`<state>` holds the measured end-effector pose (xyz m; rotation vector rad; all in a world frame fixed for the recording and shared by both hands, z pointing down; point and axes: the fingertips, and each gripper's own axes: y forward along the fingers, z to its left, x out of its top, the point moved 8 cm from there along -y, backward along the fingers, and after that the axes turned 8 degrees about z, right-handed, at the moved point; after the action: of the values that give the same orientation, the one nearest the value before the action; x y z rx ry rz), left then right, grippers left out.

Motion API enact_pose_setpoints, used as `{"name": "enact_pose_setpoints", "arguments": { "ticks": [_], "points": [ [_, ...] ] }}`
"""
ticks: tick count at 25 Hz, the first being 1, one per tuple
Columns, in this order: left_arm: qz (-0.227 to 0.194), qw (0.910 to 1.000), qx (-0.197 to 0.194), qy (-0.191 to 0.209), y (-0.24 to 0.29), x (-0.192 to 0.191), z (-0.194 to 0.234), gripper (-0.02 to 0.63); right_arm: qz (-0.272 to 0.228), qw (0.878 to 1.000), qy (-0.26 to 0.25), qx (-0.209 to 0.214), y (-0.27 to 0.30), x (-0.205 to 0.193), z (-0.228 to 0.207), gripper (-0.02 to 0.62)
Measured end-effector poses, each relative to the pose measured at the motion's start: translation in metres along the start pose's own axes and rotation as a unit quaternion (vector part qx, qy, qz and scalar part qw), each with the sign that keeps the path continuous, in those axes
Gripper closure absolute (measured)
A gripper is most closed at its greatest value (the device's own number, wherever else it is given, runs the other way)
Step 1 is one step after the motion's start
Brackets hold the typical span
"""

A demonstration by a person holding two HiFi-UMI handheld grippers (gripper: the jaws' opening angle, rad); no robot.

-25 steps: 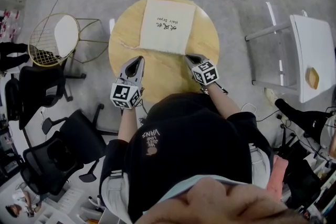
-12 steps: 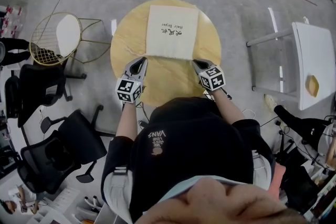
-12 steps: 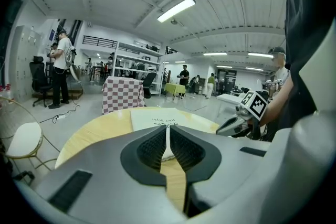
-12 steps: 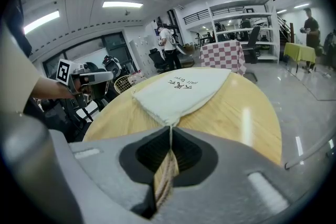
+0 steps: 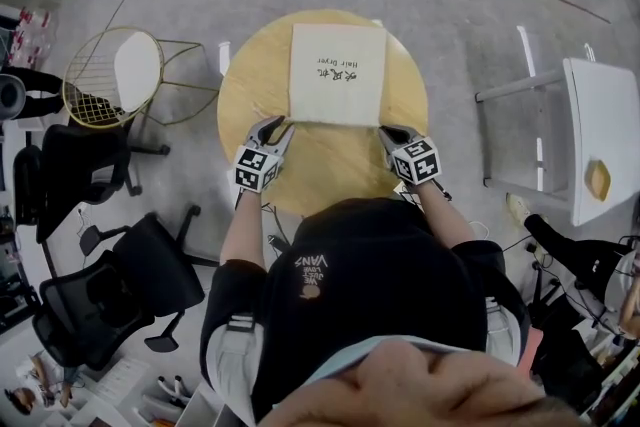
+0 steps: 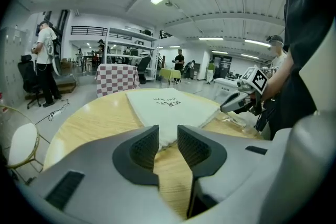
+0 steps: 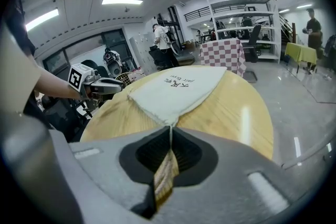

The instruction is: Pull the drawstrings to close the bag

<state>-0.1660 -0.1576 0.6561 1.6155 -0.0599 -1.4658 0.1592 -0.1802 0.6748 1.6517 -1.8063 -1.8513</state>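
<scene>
Head view: left hand-held gripper point(image 5: 278, 124) just opened astride bag point(image 5: 337, 75) edge; right hand-held gripper point(image 5: 389, 131) clamps drawstring point(image 7: 165, 170).

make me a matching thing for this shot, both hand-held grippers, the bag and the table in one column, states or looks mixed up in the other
1 left hand-held gripper
2 right hand-held gripper
3 bag
4 table

a lying flat, print up
b round, pale wood
c shut on the drawstring
d jaws apart

Pairs: 1-d, 2-c, 3-a, 4-b

The left jaws have just been opening; the bag's corner sits at their gap, unpinched.
</scene>
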Motion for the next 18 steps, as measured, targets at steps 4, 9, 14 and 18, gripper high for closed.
{"name": "enact_pose_setpoints", "arguments": {
  "ticks": [4,9,14,18],
  "points": [
    [0.034,0.999,-0.015,0.026,0.011,-0.004,0.006,0.502,0.006,1.0,-0.003,0.002,0.001,0.002,-0.006,0.586],
    [0.079,0.9939,-0.024,0.073,0.018,-0.008,0.01,0.502,0.011,1.0,-0.01,0.005,0.003,0.005,-0.01,0.586],
    [0.119,0.9876,-0.033,0.097,0.025,-0.014,0.012,0.502,0.015,1.0,-0.016,0.007,0.004,0.007,-0.011,0.586],
    [0.131,0.9846,-0.035,0.11,0.03,-0.014,0.014,0.502,0.016,1.0,-0.018,0.008,0.003,0.007,-0.013,0.586]
  ]
}}
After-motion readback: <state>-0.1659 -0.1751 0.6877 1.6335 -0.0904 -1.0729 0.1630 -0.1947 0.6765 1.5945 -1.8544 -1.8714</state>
